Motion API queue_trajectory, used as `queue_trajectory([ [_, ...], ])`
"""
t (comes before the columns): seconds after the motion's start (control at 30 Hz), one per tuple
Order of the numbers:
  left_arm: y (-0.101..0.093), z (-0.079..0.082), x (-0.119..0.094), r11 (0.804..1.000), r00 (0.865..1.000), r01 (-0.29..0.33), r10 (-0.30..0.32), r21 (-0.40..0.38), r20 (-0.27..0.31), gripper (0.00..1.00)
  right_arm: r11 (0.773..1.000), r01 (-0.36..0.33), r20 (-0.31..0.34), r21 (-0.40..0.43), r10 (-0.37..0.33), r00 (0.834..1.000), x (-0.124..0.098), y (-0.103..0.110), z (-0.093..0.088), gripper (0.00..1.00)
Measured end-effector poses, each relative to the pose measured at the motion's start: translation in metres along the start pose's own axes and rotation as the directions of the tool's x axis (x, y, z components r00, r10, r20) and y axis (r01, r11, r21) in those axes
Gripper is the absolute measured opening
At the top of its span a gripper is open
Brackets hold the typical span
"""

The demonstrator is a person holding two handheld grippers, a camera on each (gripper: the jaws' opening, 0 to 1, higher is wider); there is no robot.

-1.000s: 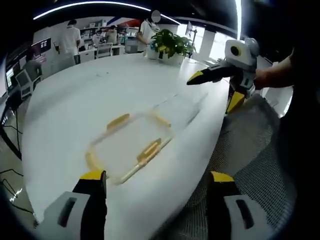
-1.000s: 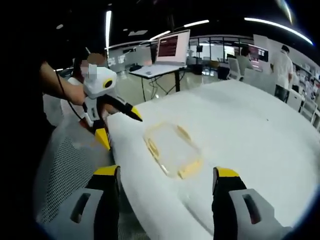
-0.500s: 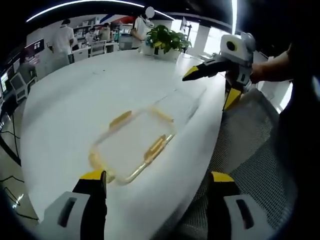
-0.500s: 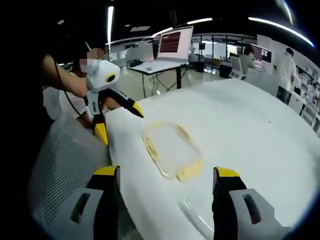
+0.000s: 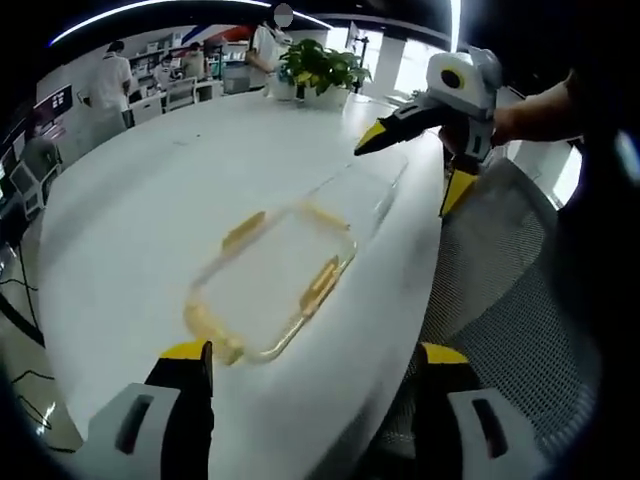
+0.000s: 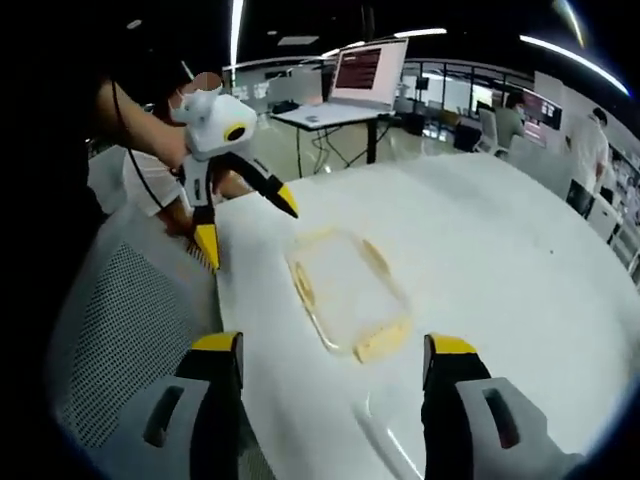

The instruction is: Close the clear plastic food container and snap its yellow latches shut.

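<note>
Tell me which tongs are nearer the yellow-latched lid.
Left. The left tongs hover at the end of the lid; the right tongs hang farther off, over the clear base.

White table (image 5: 130, 210) bare around container (image 5: 270, 285); plant (image 5: 318, 68) well apart

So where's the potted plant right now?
In the left gripper view, the potted plant stands at the far end of the white table, beyond the clear container.

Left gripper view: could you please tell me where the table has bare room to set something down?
The white table is bare from the container lid back to the potted plant. It is tighter along the near edge, where the lid, the clear container and the right hand-held gripper bunch beside the mesh chair.
</note>
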State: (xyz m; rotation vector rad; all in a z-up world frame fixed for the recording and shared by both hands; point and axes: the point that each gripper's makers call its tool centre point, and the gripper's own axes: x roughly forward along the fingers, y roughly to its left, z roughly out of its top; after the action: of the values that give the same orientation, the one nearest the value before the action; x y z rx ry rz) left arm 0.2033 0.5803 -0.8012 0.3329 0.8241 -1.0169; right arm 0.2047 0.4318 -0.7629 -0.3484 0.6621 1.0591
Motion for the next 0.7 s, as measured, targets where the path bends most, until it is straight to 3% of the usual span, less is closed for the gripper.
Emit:
queue_trajectory([
  [0.7,0.016,-0.001,0.007,0.999,0.999,0.034,-0.033,0.042,-0.040,0.79,0.999,-0.019,-0.088,-0.048,0.014,0.996,0.016,-0.015,-0.007,0.67],
])
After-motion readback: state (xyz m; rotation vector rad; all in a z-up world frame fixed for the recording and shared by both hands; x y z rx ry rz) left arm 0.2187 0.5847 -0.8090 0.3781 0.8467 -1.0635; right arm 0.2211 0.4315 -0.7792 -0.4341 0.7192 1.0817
